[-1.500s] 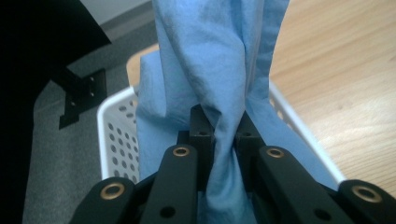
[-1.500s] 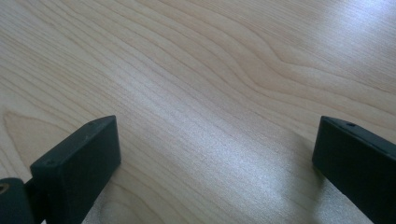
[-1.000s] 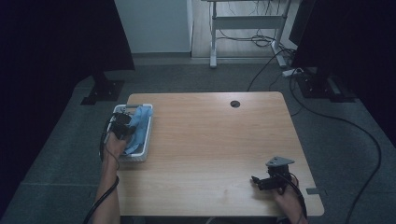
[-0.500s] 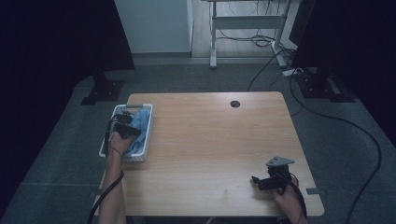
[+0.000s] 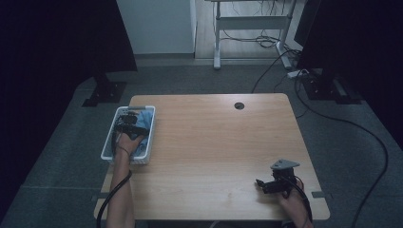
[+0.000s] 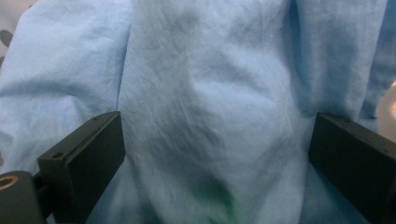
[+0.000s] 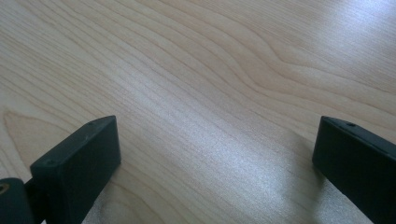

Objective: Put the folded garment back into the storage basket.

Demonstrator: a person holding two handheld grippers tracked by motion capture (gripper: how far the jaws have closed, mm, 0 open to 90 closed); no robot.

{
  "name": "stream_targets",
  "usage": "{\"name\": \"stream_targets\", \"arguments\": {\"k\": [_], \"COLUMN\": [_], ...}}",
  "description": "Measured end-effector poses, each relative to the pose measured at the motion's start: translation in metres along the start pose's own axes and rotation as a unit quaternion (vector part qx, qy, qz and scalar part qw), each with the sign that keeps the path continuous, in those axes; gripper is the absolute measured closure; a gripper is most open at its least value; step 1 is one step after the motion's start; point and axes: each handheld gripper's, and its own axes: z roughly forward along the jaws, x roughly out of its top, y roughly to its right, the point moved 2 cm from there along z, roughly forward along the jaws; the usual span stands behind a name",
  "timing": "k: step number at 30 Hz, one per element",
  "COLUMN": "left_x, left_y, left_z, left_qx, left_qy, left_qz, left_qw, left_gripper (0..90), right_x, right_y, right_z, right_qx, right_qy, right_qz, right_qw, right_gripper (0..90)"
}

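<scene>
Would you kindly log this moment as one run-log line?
left tool: jaws just opened wide, over blue cloth in white basket | right tool: open, over bare table

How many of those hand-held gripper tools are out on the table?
2. The left gripper is over the white basket at the table's left edge, above the blue cloth. The right gripper rests near the table's front right corner.

We note a light wooden table [image 5: 214,142] with a round cable hole [image 5: 239,105], set on grey carpet [image 5: 351,142]. Dark curtains [image 5: 57,42] flank a white wall panel [image 5: 157,26]. Behind, a white desk frame [image 5: 252,23]; black cables [image 5: 361,128] trail across the floor. Light is dim.
</scene>
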Motion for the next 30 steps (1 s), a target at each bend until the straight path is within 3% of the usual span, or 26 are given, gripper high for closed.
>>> {"name": "stream_targets", "arguments": {"k": [9,14,17,22,30], "left_x": [0.002,0.005,0.007,0.010,0.013], "left_y": [0.001,0.003,0.005,0.011,0.017], "left_z": [-0.009,-0.019,-0.026,-0.039,-0.057], "left_qx": [0.001,-0.006,-0.005,-0.002,-0.017], "left_qy": [-0.014,0.006,0.010,0.020,0.046], "left_qz": [0.008,0.009,0.025,0.052,0.056], "left_qw": [0.9999,0.9999,0.9996,0.9984,0.9972], "left_gripper": [12.2,12.5,12.5,9.3,0.0], "right_x": [0.000,0.000,0.000,0.000,0.000], "right_y": [0.000,0.000,0.000,0.000,0.000], "right_z": [0.000,0.000,0.000,0.000,0.000], "right_qx": [0.001,0.001,0.001,0.001,0.001], "right_qy": [0.000,0.000,0.000,0.000,0.000], "right_qz": [-0.001,-0.001,-0.001,-0.001,-0.001], "right_qw": [1.0000,1.0000,1.0000,1.0000,1.0000], "right_gripper": [0.7,0.7,0.7,0.7,0.7]}}
